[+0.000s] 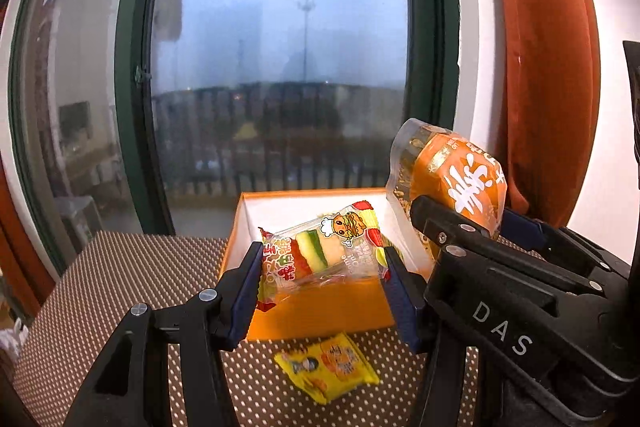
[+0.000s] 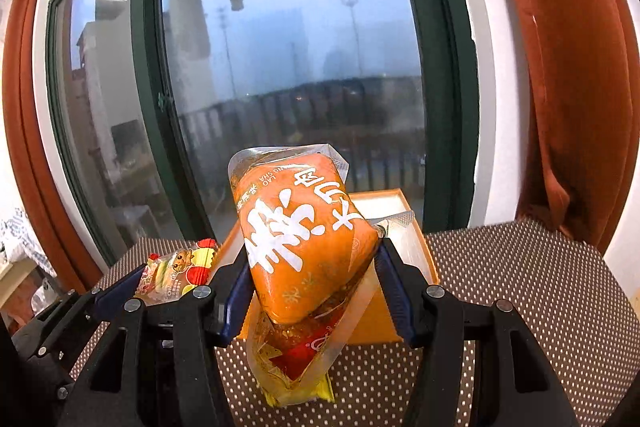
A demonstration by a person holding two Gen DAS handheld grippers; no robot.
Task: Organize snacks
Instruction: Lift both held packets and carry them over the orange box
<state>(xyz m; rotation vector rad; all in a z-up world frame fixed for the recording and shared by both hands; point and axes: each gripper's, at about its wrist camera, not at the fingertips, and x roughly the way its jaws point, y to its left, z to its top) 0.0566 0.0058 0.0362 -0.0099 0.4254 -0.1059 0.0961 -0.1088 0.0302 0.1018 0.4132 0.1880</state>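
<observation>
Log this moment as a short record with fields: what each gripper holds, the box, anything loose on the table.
left gripper: shut on the burger gummy packet, held above the box's near wall
right gripper: shut on the orange snack pouch, raised off the table
orange box: open, white inside, on the dotted table mat; no snack visible in the part of its inside that shows
yellow snack packet: loose on the mat, in front of the box
backdrop: window, rust curtain
</observation>
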